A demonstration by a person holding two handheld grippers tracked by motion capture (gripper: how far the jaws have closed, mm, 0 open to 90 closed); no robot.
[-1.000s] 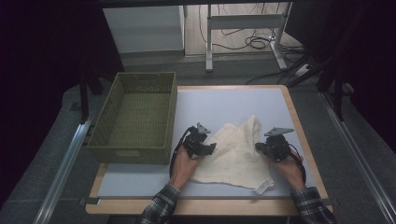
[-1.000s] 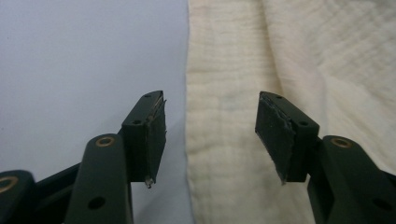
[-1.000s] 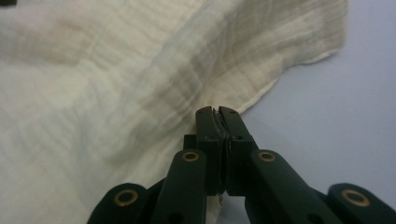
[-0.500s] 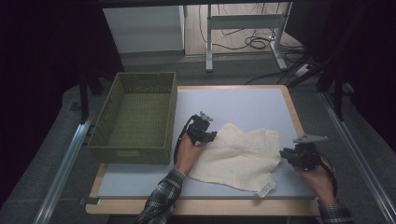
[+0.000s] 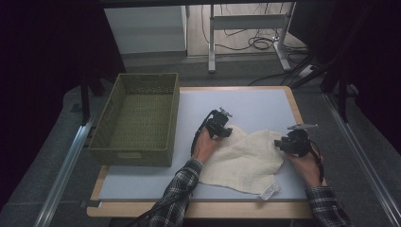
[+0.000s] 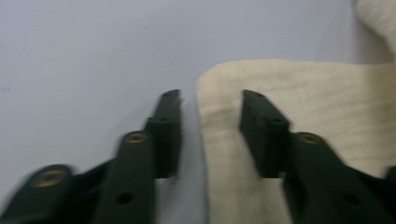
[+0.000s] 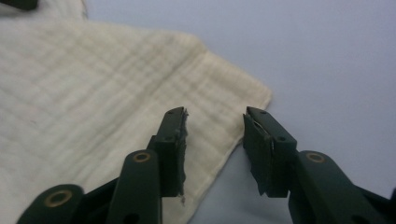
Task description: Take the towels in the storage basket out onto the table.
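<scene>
Your cloth point(image 5: 246, 158) is cream woven fabric, matt, with a faintly ribbed, crinkled weave and a small white label point(image 5: 270, 190) at its lower corner. Your table point(image 5: 255, 101) has a smooth matt pale-blue top edged in light wood. At left, the basket point(image 5: 135, 120) is olive wickerwork, rough. Your gripper jaws look like matt black plastic with brass-coloured rivets.

We see the high view dim, its edges nearly black, with the table point(image 5: 250, 101) the brightest patch under soft, even light. Both gripper views are soft with motion blur; the cloth point(image 7: 84, 74) shows no glare.
</scene>
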